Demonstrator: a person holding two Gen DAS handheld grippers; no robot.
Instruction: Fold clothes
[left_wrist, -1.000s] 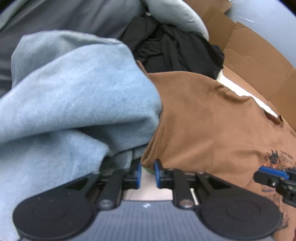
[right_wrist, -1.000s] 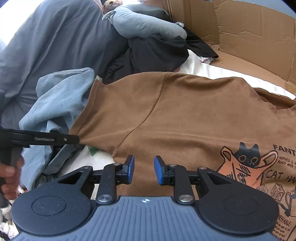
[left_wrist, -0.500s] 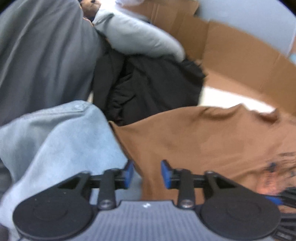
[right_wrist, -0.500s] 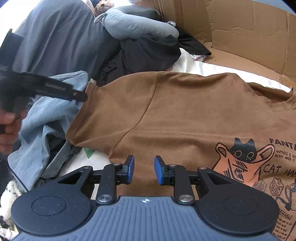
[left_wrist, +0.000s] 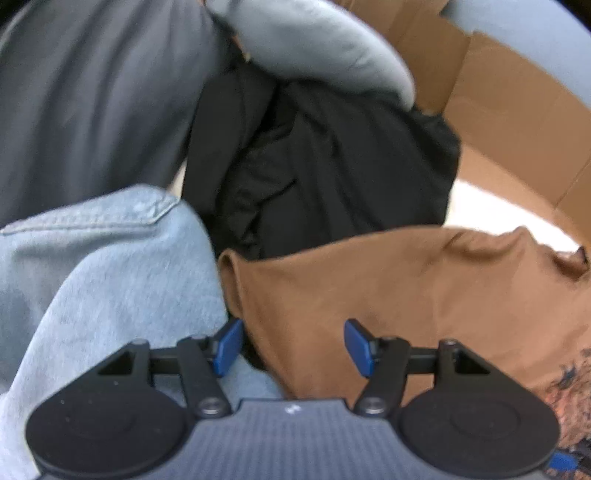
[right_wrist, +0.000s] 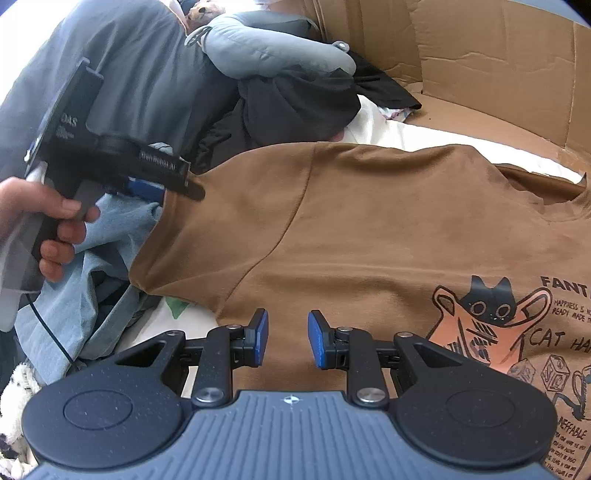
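- Brown T-shirt (right_wrist: 369, 236): soft knit, light, limp. My judgement: it will drape and slide on itself, no risk of breakage, but it bunches easily if dragged.
- Best hold, I judge, is a hem or the sleeve edge (left_wrist: 236, 280), pinching a single fold of cloth, not the printed front.
- Left hand-held gripper (left_wrist: 293, 345): jaws opening, fairly wide; sleeve cloth lies between and under them, pads not pressing on it. The sleeve end sits just ahead of its left finger, against a light blue garment (left_wrist: 96, 280).
- Right hand-held gripper (right_wrist: 287, 338): jaws partly open, nothing held. It hangs over the shirt's lower body; the cat print (right_wrist: 491, 314) is ahead to its right.
- Shirt lies spread front-up on a white bed sheet (right_wrist: 399, 133), black clothes (left_wrist: 317, 166) beyond its shoulder.
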